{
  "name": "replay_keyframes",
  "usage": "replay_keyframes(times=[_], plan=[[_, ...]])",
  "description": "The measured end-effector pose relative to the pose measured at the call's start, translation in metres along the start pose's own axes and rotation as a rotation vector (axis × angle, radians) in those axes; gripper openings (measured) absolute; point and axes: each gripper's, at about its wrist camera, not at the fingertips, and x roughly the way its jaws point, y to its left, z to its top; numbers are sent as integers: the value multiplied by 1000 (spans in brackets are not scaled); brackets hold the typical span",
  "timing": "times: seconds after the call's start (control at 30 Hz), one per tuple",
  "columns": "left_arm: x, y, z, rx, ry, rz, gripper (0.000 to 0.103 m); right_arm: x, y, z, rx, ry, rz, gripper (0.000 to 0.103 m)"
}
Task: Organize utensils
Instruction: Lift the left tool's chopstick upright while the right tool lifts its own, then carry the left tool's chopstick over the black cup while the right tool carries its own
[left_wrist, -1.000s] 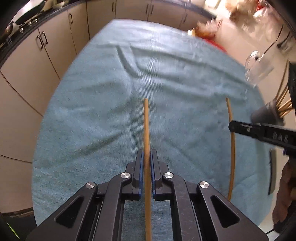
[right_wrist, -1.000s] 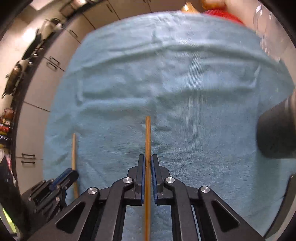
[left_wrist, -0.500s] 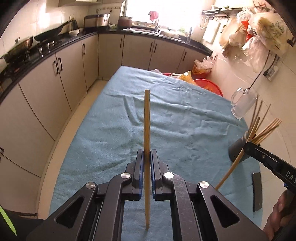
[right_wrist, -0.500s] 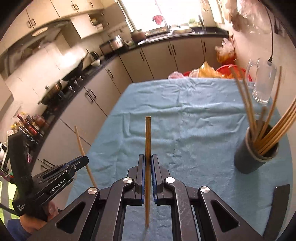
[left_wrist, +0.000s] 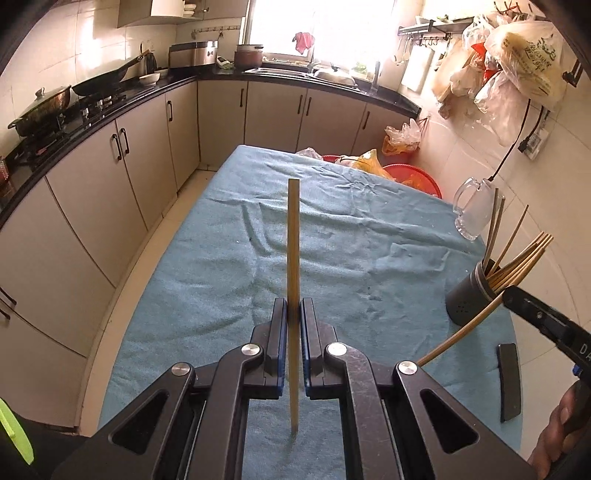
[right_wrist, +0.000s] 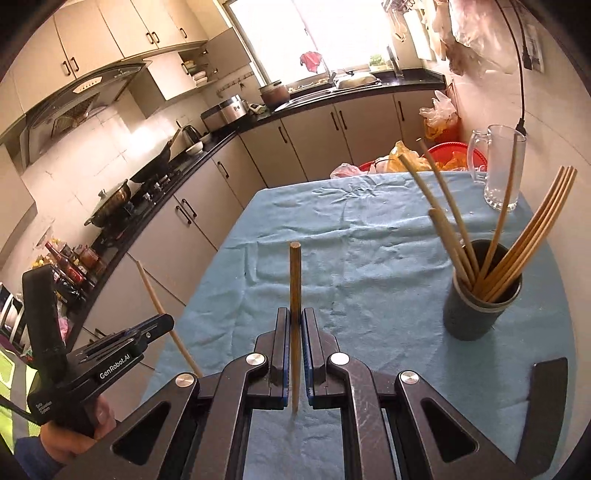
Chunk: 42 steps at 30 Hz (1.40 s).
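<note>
Beige cabinets (left_wrist: 92, 177), black countertop (left_wrist: 110, 99), bright window (left_wrist: 332, 26), white tiled wall (left_wrist: 55, 55), pale floor (left_wrist: 184, 188)

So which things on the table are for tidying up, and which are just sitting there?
For the job:
- chopstick in the left gripper
- chopstick in the right gripper
- dark holder cup with chopsticks already in it

Just sitting there:
- glass mug
- flat black object
- blue cloth

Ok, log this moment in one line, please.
left gripper: shut on chopstick | right gripper: shut on second chopstick | holder: on cloth, partly filled | both chopsticks: not yet in holder
</note>
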Motion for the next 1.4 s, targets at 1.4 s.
replay_keyframes(times=[1.4], plan=[[-46, -80, 45, 102, -121, -126, 6, -154, -76, 15, 144, -286, -42, 7]])
